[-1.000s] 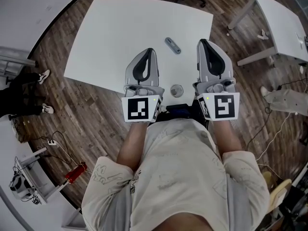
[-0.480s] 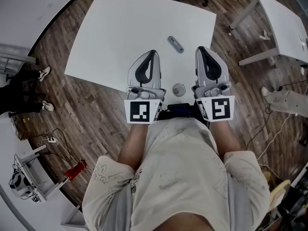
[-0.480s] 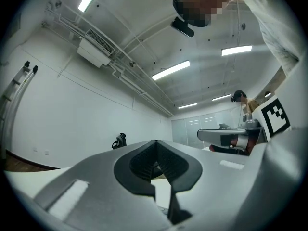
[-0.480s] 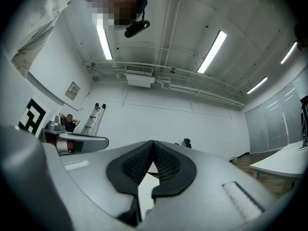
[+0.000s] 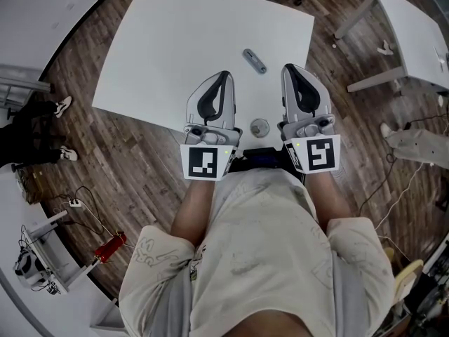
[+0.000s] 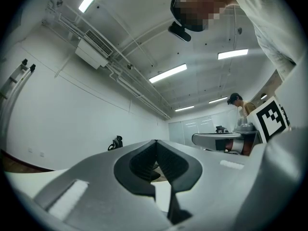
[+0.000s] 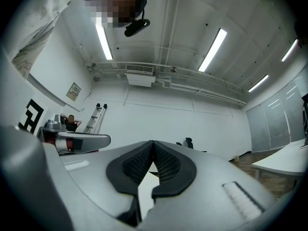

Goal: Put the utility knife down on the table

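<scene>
Utility knife [image 5: 254, 60] lies unmoved on table [image 5: 175, 48], near left gripper [image 5: 224, 74] and right gripper [image 5: 289, 68], both pressed together, empty; placement judged done.

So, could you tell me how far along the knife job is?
Done, it seems: the knife lies flat on the table, ahead of both grippers and touching neither. In hand: nothing; the left gripper and right gripper are shut and empty. Left: apparently nothing.
</scene>
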Motion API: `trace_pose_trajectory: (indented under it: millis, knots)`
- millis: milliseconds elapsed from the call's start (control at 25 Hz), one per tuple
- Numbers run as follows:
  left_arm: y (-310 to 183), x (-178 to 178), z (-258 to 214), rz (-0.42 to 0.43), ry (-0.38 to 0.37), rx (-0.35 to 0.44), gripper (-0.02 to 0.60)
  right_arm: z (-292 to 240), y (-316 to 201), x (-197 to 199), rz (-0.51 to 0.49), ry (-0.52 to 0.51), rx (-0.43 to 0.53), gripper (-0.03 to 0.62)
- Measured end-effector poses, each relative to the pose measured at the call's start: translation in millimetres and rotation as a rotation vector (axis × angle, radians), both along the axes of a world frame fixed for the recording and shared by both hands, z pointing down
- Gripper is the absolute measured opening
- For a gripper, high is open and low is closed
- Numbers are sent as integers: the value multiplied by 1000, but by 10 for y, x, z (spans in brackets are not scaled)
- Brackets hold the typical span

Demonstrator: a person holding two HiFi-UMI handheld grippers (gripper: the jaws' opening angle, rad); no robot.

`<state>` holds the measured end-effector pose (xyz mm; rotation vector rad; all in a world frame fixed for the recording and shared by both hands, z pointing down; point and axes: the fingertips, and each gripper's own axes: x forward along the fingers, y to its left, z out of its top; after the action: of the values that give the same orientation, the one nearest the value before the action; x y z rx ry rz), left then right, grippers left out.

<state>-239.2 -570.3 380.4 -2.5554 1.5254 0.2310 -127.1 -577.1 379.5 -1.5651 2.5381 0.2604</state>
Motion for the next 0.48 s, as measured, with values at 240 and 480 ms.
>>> trace_pose_trajectory:
  millis: [240,480]
  knots:
    - [67,34,-32,4,-5,6,18,-9,68,29,-3,22,0,6]
    - [123,43,-97,5,-4,8,18,-91,108,37,5,7,8,5]
